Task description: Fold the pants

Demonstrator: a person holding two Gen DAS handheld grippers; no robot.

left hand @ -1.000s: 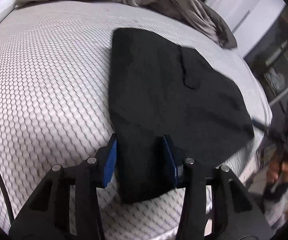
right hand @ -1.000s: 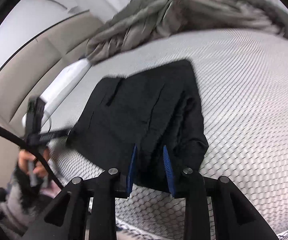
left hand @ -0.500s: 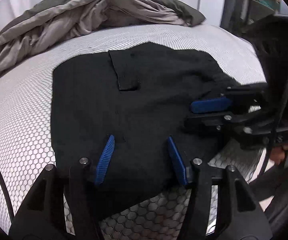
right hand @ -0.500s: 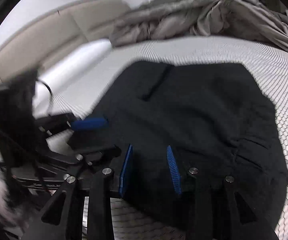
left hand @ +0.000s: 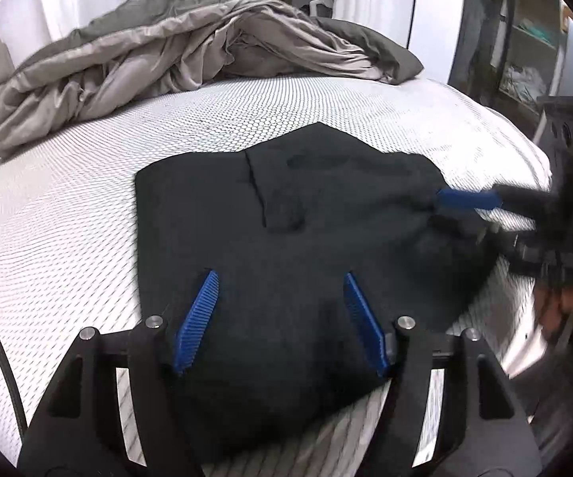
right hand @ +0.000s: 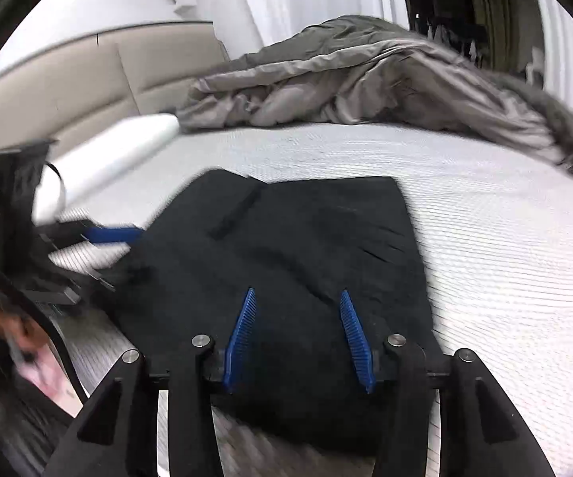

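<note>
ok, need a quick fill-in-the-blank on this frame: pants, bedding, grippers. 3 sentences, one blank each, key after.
1. The folded pants are ____ in colour.
2. The pants lie on a white ____, in front of a rumpled grey duvet.
3. The pads of the left gripper and the right gripper are ____ in colour.

Missing words: black; mattress; blue

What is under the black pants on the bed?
The folded black pants lie flat on the white honeycomb-patterned mattress, which shows all around them. Anything hidden beneath or inside the folds cannot be seen.
</note>
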